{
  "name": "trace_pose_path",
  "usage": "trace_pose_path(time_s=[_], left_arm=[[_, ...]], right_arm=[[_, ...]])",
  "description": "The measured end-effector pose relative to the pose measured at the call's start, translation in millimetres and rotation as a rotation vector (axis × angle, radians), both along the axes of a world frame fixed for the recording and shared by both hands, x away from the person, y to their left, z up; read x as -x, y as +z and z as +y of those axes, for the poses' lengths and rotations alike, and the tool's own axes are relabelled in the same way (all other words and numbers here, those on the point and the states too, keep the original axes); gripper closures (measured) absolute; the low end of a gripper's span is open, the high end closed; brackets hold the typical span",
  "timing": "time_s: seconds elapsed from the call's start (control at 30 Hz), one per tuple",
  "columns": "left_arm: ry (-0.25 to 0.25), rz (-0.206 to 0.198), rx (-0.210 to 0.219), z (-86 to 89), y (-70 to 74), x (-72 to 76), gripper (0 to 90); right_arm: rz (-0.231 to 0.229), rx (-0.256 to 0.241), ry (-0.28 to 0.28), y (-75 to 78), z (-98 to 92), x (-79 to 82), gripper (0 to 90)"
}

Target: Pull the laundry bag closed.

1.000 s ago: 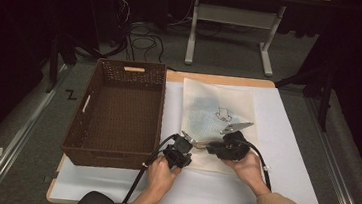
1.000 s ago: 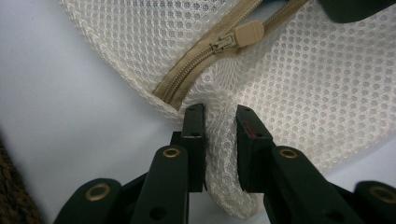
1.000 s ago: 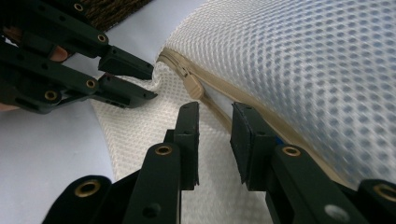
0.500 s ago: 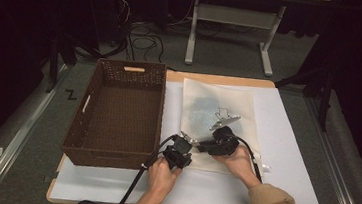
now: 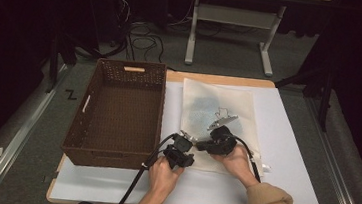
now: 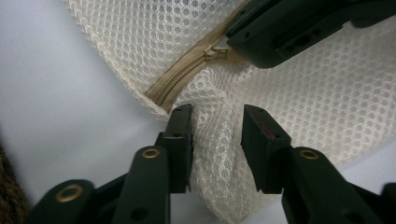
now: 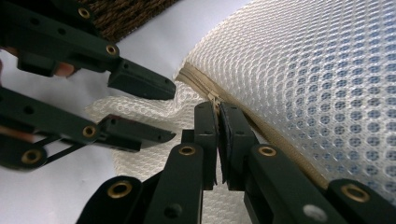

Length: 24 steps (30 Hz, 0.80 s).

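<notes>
Since a second ago the right tongs [image 5: 200,146] have slid leftward along the near edge of the mesh bag [image 5: 218,110] and now sit just beside the left tongs [image 5: 184,138], at the bag's near-left corner. The left hand [image 5: 164,176] has barely shifted.

The mesh bag, cream and netted, lies flat on the white sheet [image 5: 290,142] covering the counter [image 5: 221,79], just right of the brown wicker basket [image 5: 118,111]. Something dark and bluish shows through the mesh, too faint to make out.

In the right gripper view, the right tongs [image 7: 217,122] are pressed together right at the zipper [image 7: 205,91], apparently pinching its pull, though the pull itself is hidden between the jaws. The left tongs [image 7: 170,112] show here too, spread, with a fold of mesh between them.

In the left gripper view, the left tongs [image 6: 217,126] stand apart around a bunched-up ridge of the mesh bag [image 6: 327,107], close on both sides but not squeezing it. The tan zipper [image 6: 182,79] runs up diagonally, and the right tongs [image 6: 229,44] clamp at its upper end.
</notes>
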<state>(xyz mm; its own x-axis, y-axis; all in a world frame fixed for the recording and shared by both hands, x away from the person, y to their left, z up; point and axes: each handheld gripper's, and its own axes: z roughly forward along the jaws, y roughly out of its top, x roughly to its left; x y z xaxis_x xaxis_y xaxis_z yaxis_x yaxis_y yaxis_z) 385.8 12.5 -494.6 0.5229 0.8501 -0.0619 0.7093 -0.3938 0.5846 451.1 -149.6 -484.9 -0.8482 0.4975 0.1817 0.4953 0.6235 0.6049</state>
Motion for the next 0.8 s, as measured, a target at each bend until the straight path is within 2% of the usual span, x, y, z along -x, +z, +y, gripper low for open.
trace_pose_path(time_s=[0.1, 0.17, 0.3, 0.37, 0.5, 0.67, 0.8], left_arm=[[0.006, -0.018, -0.014, -3.6, 4.1, 0.1, 58.2], [0.019, -0.046, -0.011, -4.7, 7.9, 0.4, 56.7], [0.048, -0.071, -0.007, -5.5, 14.1, -1.2, 55.9], [0.071, -0.067, -0.011, -5.2, 13.8, -4.6, 56.0], [0.122, -0.053, 0.007, -4.1, 9.3, -13.3, 56.4], [0.169, -0.033, 0.052, -0.4, 6.9, -21.3, 55.6], [0.198, -0.026, 0.039, 2.0, 4.2, -26.3, 53.7]], right_arm=[[0.006, 0.003, -0.003, -0.5, 0.3, 0.1, 87.4], [0.011, 0.006, -0.008, -1.0, 0.3, -0.1, 87.4], [0.009, 0.008, -0.004, -2.4, 0.7, -1.0, 87.3], [0.020, 0.009, -0.009, -2.5, 0.9, -1.0, 87.4], [0.020, 0.019, -0.004, -2.9, -0.1, -1.8, 87.4], [0.020, 0.029, 0.004, -4.3, -1.6, -3.7, 87.4], [0.027, 0.036, 0.000, -5.0, -0.2, -3.3, 87.3]])
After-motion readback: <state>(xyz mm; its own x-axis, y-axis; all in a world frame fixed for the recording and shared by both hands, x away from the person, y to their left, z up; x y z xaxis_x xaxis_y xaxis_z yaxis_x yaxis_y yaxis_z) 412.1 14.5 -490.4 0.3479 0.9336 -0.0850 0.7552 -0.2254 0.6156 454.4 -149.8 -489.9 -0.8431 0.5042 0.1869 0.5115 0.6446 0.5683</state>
